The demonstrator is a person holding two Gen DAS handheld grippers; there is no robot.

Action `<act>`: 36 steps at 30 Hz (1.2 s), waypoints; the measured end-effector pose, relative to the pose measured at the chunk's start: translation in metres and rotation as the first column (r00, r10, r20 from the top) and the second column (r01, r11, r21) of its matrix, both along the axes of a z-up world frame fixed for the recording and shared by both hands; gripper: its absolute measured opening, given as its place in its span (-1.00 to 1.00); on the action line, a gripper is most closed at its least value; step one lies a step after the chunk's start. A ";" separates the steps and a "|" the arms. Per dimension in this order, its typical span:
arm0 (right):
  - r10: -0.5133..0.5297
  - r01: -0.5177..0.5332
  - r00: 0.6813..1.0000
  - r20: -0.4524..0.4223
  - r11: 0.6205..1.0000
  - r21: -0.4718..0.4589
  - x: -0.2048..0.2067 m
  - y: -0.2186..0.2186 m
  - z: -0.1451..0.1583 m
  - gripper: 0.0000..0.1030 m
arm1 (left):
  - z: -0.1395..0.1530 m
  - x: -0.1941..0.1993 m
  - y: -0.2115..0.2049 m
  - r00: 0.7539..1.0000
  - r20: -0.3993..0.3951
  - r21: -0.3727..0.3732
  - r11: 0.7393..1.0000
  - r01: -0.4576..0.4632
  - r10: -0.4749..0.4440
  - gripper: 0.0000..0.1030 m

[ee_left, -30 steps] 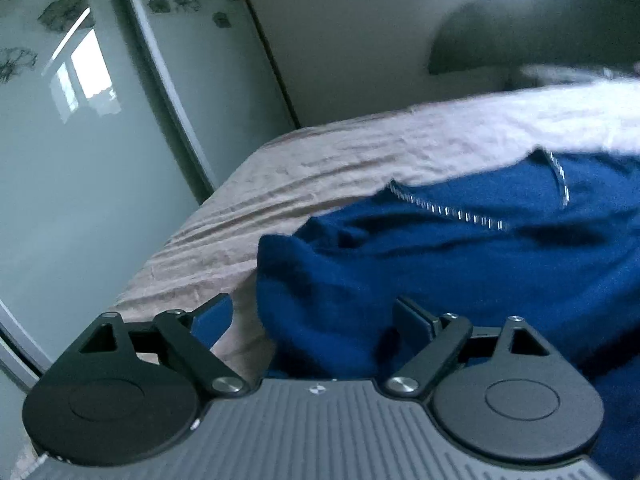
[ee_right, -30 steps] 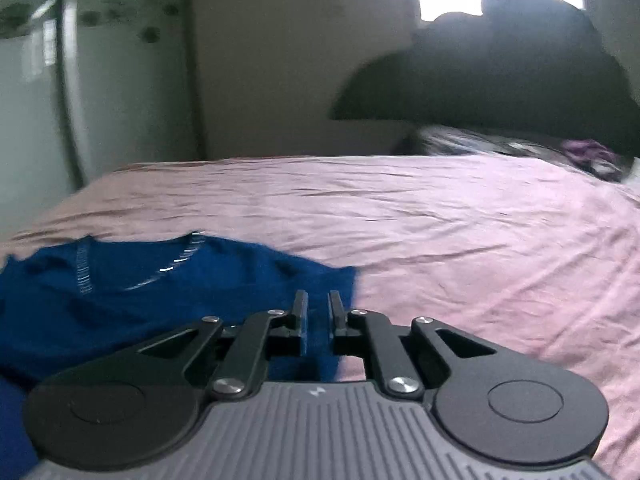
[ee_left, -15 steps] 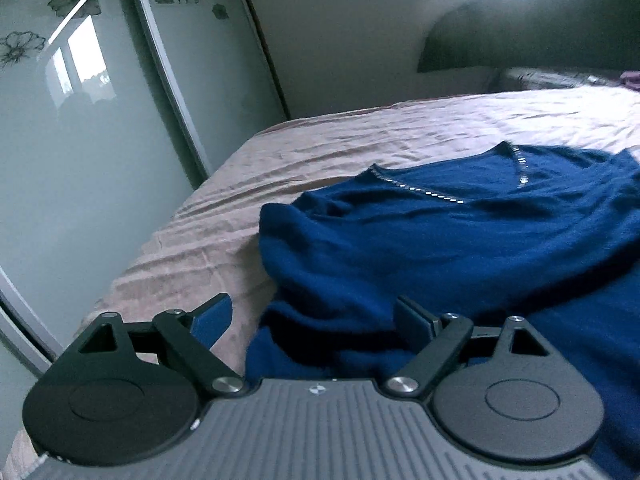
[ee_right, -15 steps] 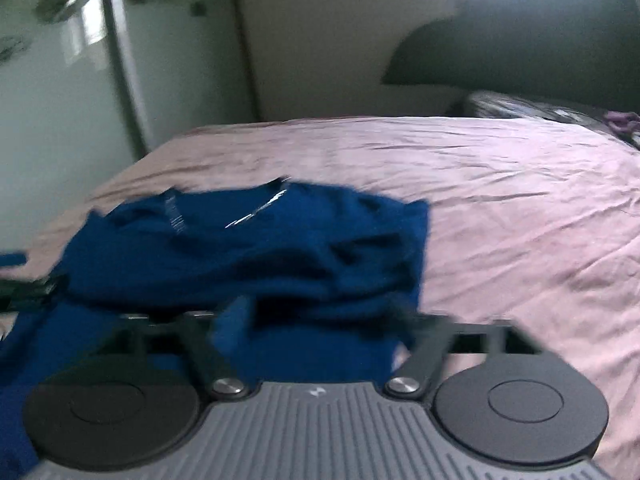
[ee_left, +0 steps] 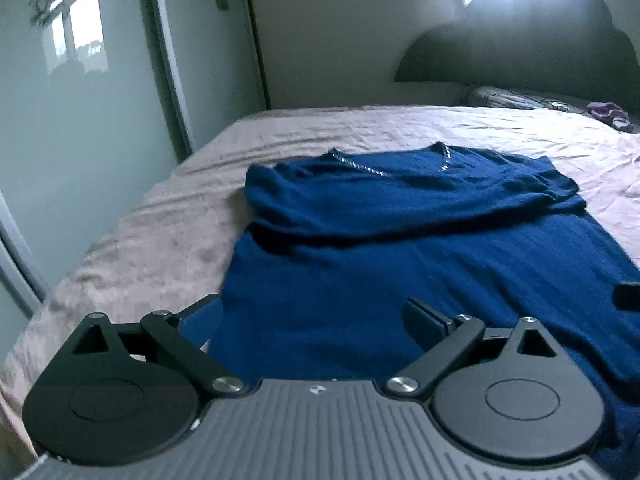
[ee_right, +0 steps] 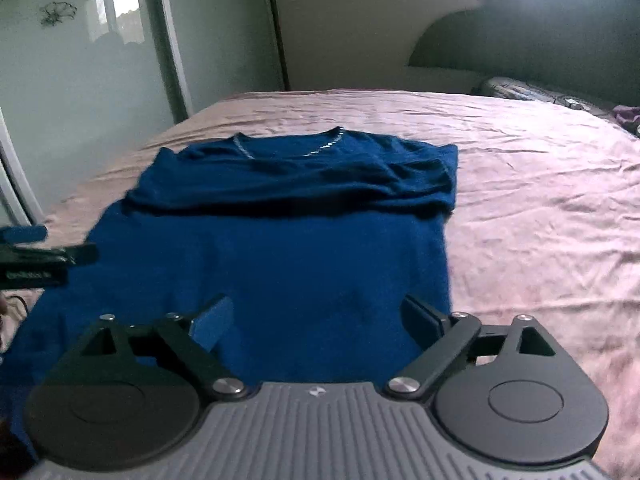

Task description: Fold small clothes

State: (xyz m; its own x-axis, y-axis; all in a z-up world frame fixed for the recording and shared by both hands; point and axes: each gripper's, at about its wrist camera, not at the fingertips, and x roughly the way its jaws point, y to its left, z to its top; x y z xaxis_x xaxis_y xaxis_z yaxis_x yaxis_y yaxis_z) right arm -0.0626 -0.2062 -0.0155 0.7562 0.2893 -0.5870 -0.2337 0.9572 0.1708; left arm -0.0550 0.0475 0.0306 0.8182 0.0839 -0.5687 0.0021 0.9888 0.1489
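Left gripper (ee_left: 314,316): jaws spread wide and opening further, nothing between the pads, no contact with cloth visible. Right gripper (ee_right: 318,320): jaws likewise wide and opening, empty, pads clear of the fabric. Blue pads (ee_right: 212,322) visible on the inner faces of the fingers.

Blue top (ee_left: 400,248): laid out on a pink bedsheet (ee_right: 540,200), directly ahead of and below both grippers, neckline with pale trim at the far end. Upper part folded down over itself, forming a thick band across the shoulders; lower body flat and extending toward the cameras, passing under the gap of each gripper. In the left wrist view, left edge of the top just ahead of the left finger; in the right wrist view, right edge just ahead of the right finger.

Left gripper seen at the left margin of the right wrist view, beside the top's left edge. Wardrobe doors (ee_left: 80,100) at left; dark headboard (ee_left: 520,48) beyond the bed.
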 end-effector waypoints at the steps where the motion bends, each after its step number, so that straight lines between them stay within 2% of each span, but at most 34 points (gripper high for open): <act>1: 0.002 -0.002 1.000 -0.003 1.000 -0.006 -0.004 0.005 0.001 0.82 | 0.001 -0.002 0.000 1.000 -0.011 -0.015 1.000 -0.001 0.001 0.90; 6: 0.023 -0.023 1.000 -0.014 0.999 -0.033 -0.018 0.025 0.003 0.85 | 0.003 -0.014 0.002 0.999 -0.047 -0.068 0.998 -0.014 0.011 0.90; 14: 0.055 -0.057 0.998 -0.035 0.997 -0.054 -0.037 0.042 0.001 0.92 | 0.003 -0.023 0.001 0.997 -0.075 -0.052 0.998 -0.027 0.024 0.91; 22: 0.072 -0.072 0.997 -0.032 0.997 -0.008 -0.048 0.030 0.001 0.92 | 0.002 -0.027 0.010 0.995 -0.084 -0.041 0.997 -0.061 0.057 0.92; 25: 0.074 -0.074 0.997 -0.026 0.997 -0.018 -0.052 0.028 0.002 0.92 | 0.001 -0.027 0.012 0.994 -0.091 -0.039 0.997 -0.063 0.059 0.92; 29: 0.126 -0.125 0.992 0.003 0.991 -0.037 -0.063 0.024 0.006 0.92 | 0.000 -0.030 0.014 0.994 -0.098 -0.043 0.998 -0.044 0.039 0.92; 36: 0.086 -0.086 0.996 -0.008 0.996 0.009 -0.068 -0.002 0.007 0.92 | 0.001 -0.047 0.036 0.995 -0.097 -0.138 0.990 0.015 -0.029 0.91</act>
State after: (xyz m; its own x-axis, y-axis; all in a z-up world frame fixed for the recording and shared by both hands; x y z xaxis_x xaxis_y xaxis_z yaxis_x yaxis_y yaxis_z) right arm -0.1307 -0.2084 -0.0089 0.7235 0.3582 -0.5902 -0.3137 0.9321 0.1811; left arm -0.1023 0.0835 0.0313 0.7584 -0.0178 -0.6516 0.0322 0.9994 0.0101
